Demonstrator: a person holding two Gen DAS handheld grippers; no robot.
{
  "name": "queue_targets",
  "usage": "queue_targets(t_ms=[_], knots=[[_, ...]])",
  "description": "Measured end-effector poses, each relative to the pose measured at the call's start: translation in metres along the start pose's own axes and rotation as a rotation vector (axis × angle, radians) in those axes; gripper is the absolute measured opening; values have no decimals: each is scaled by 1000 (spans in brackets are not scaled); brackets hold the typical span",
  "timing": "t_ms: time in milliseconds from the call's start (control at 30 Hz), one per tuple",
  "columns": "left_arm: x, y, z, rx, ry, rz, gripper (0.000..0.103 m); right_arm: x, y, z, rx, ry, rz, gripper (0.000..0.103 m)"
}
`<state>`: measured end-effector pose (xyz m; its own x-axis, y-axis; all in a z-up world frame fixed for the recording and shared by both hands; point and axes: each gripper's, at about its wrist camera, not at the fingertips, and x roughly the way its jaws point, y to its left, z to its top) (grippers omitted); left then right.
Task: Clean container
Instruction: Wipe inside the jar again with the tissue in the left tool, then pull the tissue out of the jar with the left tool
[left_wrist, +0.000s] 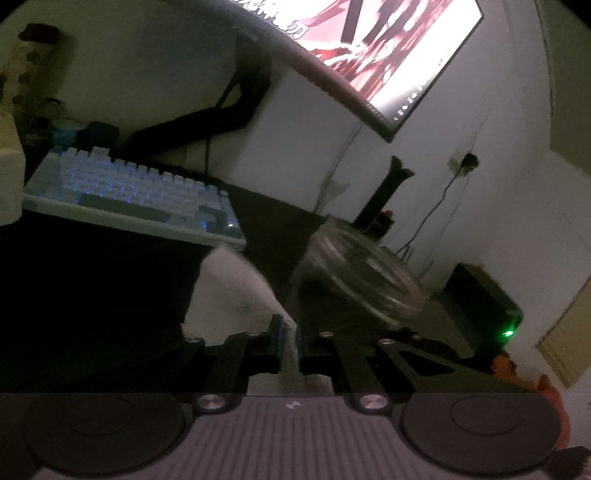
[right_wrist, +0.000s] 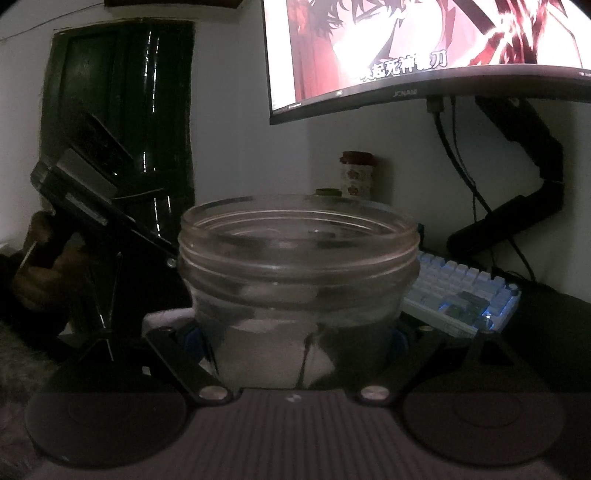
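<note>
- Dim room, dark desk (left_wrist: 110, 295) under a lit monitor (right_wrist: 424, 48).
- A clear glass jar (right_wrist: 299, 280) stands upright and lidless between the jaws of the right gripper (right_wrist: 299, 339), whose blue pads press its lower sides: a wide grasp.
- In the left wrist view the jar (left_wrist: 365, 280) lies just ahead, to the right, blurred.
- The left gripper (left_wrist: 290, 343) is clenched on a white cloth (left_wrist: 236, 291), which rises up-left from the pinched fingers.
- A hand (right_wrist: 40, 266) holds that left gripper (right_wrist: 110, 210) beside the jar.
- A backlit keyboard (left_wrist: 129, 192) lies further back on the desk.
</note>
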<state>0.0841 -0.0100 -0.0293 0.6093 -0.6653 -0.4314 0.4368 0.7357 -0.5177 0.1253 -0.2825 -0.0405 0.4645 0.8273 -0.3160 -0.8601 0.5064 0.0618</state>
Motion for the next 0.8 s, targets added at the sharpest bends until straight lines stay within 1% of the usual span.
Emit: queue_targets(t_ms=[100, 200, 333, 433, 633, 733, 800], knots=[[9, 7, -2, -4, 9, 28, 5, 0, 1, 0, -3, 2, 6, 92], [21, 16, -5, -20, 39, 45, 5, 0, 0, 0, -2, 2, 6, 92], [29, 24, -8, -55, 62, 46, 5, 1, 1, -1, -5, 1, 7, 92], [21, 20, -5, -42, 42, 38, 5, 1, 1, -1, -4, 2, 7, 92], [0, 5, 0, -7, -7, -5, 5, 1, -1, -1, -1, 4, 6, 92], [-3, 1, 2, 8, -18, -2, 5, 1, -1, -1, -2, 6, 7, 92], [-1, 1, 3, 10, -11, 0, 5, 1, 0, -1, -3, 7, 8, 92]])
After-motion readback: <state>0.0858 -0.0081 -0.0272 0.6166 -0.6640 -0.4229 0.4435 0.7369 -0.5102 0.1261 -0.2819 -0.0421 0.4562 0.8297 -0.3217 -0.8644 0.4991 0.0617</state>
